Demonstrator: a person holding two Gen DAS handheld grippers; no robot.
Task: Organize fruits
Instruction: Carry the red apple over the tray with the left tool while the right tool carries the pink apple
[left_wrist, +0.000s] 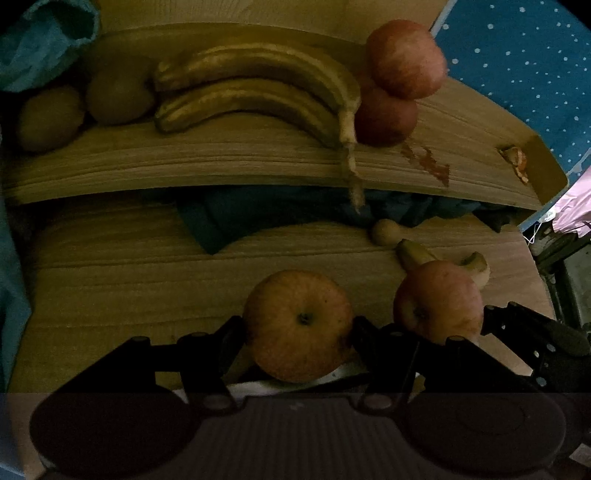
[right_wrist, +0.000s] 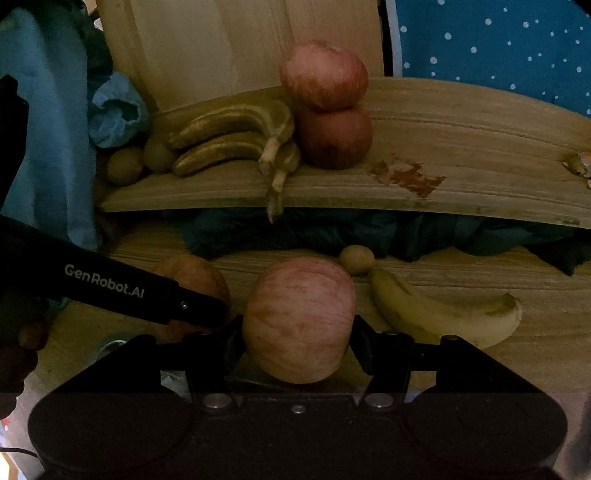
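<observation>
My left gripper (left_wrist: 298, 326) has an apple (left_wrist: 298, 325) sitting squarely between its two fingers, stem end facing my camera, and both pads press against its sides, so these jaws are pinching it low over the lower wooden board (left_wrist: 129, 280). My right gripper (right_wrist: 297, 325) does the same with a second apple (right_wrist: 299, 319): the fruit fills the gap from one finger to the other, its striped flank turned to me, both pads touching it. The two held apples sit close beside each other; from the right wrist view the left gripper's black finger crosses in front of the first one. Just right of the second apple a single banana (right_wrist: 443, 314) lies on the lower board, with a small round brown fruit (right_wrist: 356, 259) near its far tip. On the raised upper board (right_wrist: 461, 122) beyond, two red apples (right_wrist: 327, 103) are stacked one on top of the other, touching a bunch of bananas (right_wrist: 229, 136) to their left, whose stem hangs over the board's front edge. Two more small brown fruits (left_wrist: 85, 110) lie left of the bunch, beside crumpled blue cloth (right_wrist: 114, 110).
</observation>
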